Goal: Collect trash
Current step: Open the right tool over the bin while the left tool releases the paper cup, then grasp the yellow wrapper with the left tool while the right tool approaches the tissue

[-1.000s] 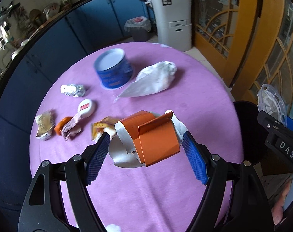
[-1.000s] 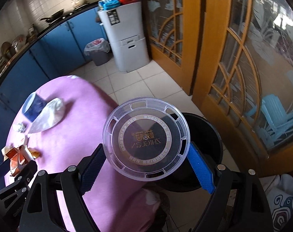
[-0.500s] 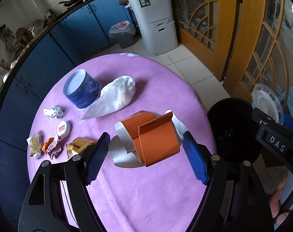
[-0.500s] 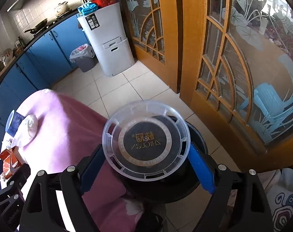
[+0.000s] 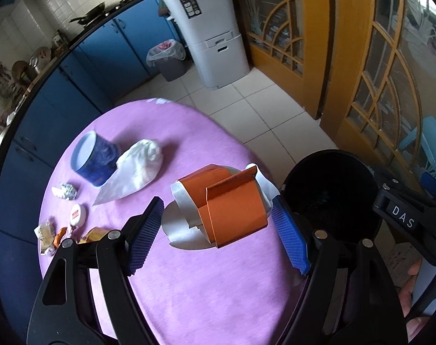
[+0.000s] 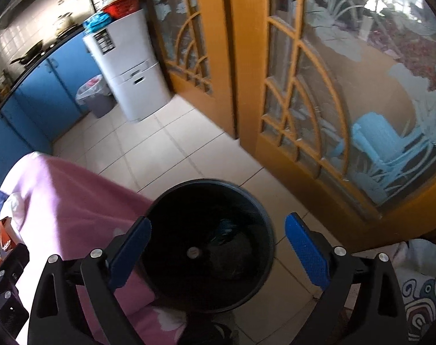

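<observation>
Gone from the right tongs (image 6: 218,253) is the clear round lid they carried a moment ago: their jaws have just been opening, nothing sits between the blue pads now, and they hang released straight above the black bin (image 6: 209,247), a deep, stiff round tub with dark rubbish in its bottom; the lid itself I cannot make out in there. Both views have also swung from the worktop (image 5: 189,273) toward that bin. Left of the right tongs, the round worktop wears a soft pink-purple cloth. The left tongs (image 5: 218,230) stay clenched on an orange carton (image 5: 232,210), folded cardboard with a white lining, light and easily crushed, best held across its flat sides as now; the bin lies just right of them. Beyond and left of these tongs lie a blue tin (image 5: 94,158), rigid and probably heavier, a limp white bag (image 5: 140,166) best pinched at a fold, and small crinkly wrappers (image 5: 64,191).
</observation>
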`<state>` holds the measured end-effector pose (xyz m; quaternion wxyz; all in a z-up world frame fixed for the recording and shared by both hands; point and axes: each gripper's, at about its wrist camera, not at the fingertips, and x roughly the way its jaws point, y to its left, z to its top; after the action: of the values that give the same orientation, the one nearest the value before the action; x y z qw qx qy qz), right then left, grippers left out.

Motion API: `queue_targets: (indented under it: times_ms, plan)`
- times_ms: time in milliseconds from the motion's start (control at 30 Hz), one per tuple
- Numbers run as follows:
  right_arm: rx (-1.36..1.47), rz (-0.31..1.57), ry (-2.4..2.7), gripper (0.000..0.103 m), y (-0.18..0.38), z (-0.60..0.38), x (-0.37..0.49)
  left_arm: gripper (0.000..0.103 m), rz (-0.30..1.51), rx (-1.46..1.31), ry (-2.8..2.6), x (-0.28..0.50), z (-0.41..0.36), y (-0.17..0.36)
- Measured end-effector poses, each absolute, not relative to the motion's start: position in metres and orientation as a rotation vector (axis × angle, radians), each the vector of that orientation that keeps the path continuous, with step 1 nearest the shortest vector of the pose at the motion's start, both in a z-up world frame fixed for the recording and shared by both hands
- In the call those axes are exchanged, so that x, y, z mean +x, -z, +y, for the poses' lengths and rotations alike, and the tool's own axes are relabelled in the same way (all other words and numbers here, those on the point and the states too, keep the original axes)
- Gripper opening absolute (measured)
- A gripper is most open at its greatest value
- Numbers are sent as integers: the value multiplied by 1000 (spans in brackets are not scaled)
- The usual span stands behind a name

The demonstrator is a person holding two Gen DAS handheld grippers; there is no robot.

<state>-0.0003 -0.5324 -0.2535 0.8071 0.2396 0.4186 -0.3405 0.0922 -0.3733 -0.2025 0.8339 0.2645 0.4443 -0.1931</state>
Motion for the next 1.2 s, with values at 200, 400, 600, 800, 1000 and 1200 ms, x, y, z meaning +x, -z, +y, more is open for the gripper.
queue_targets:
  times_ms: [200,400,600,800,1000,1200]
  plan:
    - [530,847,839,92,246,-548,-20,77,924,574,460,88,-405,204]
    - [545,827,879,92,244,-561,-32,79,941,570,514,89,-438,210]
    - [562,821,898,92,246,-569,-38,87,975,546,550,95,-460,215]
    - [574,827,900,92,250,-573,-38,94,994,527,542,100,-463,217]
    - [559,833,867,92,248,-563,-29,94,1005,516,510,105,-452,216]
    - [520,828,815,92,237,-542,-17,94,991,477,475,112,-418,203]
